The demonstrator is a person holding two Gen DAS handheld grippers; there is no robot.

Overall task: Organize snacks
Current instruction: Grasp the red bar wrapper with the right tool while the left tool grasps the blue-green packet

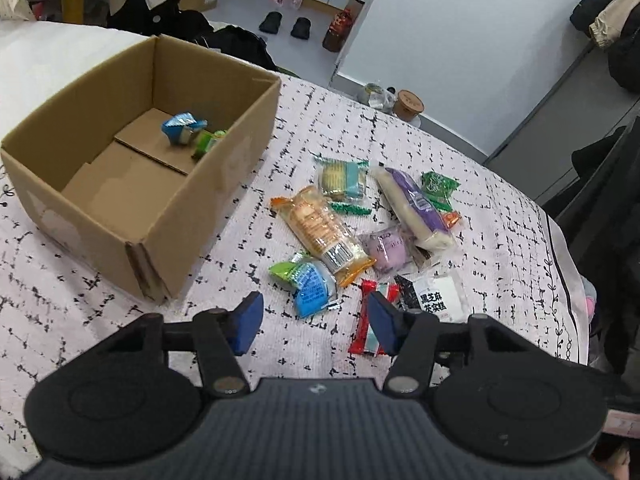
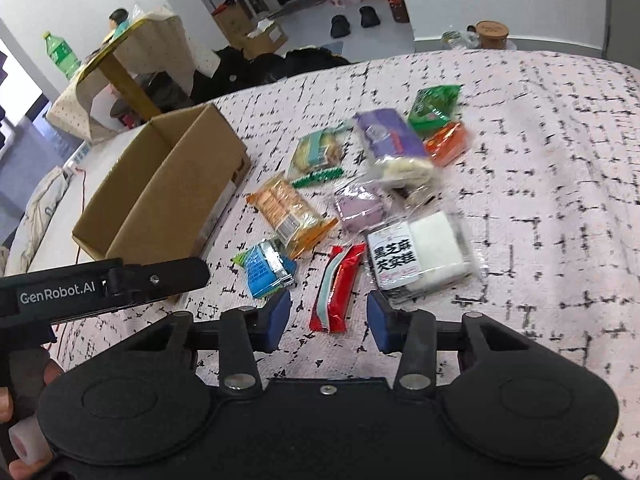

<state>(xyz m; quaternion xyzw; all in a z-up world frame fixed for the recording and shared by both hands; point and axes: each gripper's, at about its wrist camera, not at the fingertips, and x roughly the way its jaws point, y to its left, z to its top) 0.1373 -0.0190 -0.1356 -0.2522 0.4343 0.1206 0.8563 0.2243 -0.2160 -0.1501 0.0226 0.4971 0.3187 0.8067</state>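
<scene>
An open cardboard box (image 1: 224, 160) stands on the left of the table and holds a blue snack (image 1: 182, 128) and a green snack (image 1: 208, 142). Several loose snacks lie to its right: an orange cracker pack (image 1: 320, 232), a blue-green pack (image 1: 308, 286), a red bar (image 1: 370, 320), a purple roll (image 1: 414, 208) and a white black-label pack (image 1: 436, 296). My left gripper (image 1: 316, 322) is open and empty, just short of the blue-green pack. My right gripper (image 2: 328, 320) is open, with the red bar (image 2: 338, 286) lying between its fingertips on the table.
The box (image 2: 160, 196) also shows at the left in the right wrist view, with the left gripper's body (image 2: 100, 284) in front of it. The table's right edge (image 1: 568, 264) is near. Jars (image 1: 408, 104) stand beyond the far edge.
</scene>
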